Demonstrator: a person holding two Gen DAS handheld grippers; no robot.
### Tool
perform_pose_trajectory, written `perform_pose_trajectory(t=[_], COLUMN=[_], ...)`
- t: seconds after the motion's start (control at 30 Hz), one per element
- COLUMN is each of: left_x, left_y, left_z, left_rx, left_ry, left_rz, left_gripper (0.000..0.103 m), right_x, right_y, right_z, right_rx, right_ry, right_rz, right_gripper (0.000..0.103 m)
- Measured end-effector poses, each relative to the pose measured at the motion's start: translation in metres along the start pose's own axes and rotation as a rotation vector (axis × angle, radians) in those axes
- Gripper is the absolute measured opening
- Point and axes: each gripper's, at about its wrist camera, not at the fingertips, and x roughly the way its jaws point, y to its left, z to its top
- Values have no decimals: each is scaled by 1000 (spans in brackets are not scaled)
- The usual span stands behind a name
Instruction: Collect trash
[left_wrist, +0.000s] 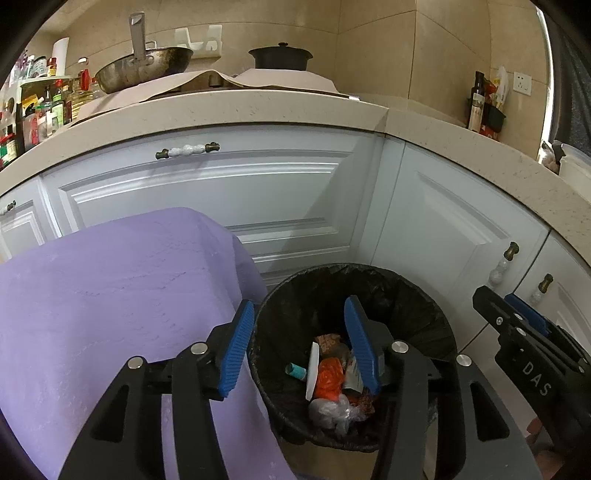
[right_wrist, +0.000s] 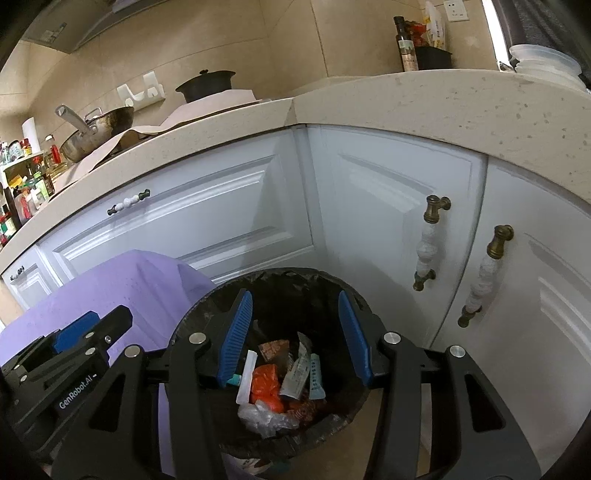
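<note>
Bin (left_wrist: 424, 314) on floor at cabinet corner, mouth up, black liner. Trash inside: white strip (left_wrist: 312, 371) upright, long axis 12–6; orange bag (left_wrist: 328, 376) at its 3; teal tube (left_wrist: 295, 371) at its 9, far end hidden.

Left gripper (left_wrist: 301, 350) spread, empty, over bin. Right gripper (right_wrist: 295, 339) spread, empty, over bin.

Purple cloth (left_wrist: 110, 295) at bin's 9, cut off at frame edge. Bin's bottom hard to make out.

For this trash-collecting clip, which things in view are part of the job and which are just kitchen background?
Part of the job:
- trash bin with black liner
- orange wrapper and clear plastic inside it
- left gripper and right gripper, both open and empty above the bin

Just lying about:
- purple cloth
- wok
- black pot
- oil bottle
</note>
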Motion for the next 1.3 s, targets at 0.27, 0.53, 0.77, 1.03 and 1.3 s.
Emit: perform_pose_trajectory(t=[0.27, 0.53, 0.77, 1.03, 1.3], left_x=[-18, -51, -79, -108, -133], left_y=[2, 12, 23, 38, 59], left_z=[-3, -15, -30, -49, -73], left_rx=[14, 15, 10, -2, -24], left_ry=[-27, -54, -80, -101, -124], left_rz=[5, 4, 18, 33, 57], left_gripper=[57, 64, 68, 71, 74], right_x=[-15, -45, -74, -101, -123], right_y=[-1, 3, 16, 32, 45], right_z=[-5, -16, -36, -59, -82], right_rx=[-11, -16, -31, -60, -87], right_ry=[-3, -17, -15, -9, -35], right_rz=[-30, -39, -28, -18, -18], right_gripper=[49, 56, 56, 57, 61])
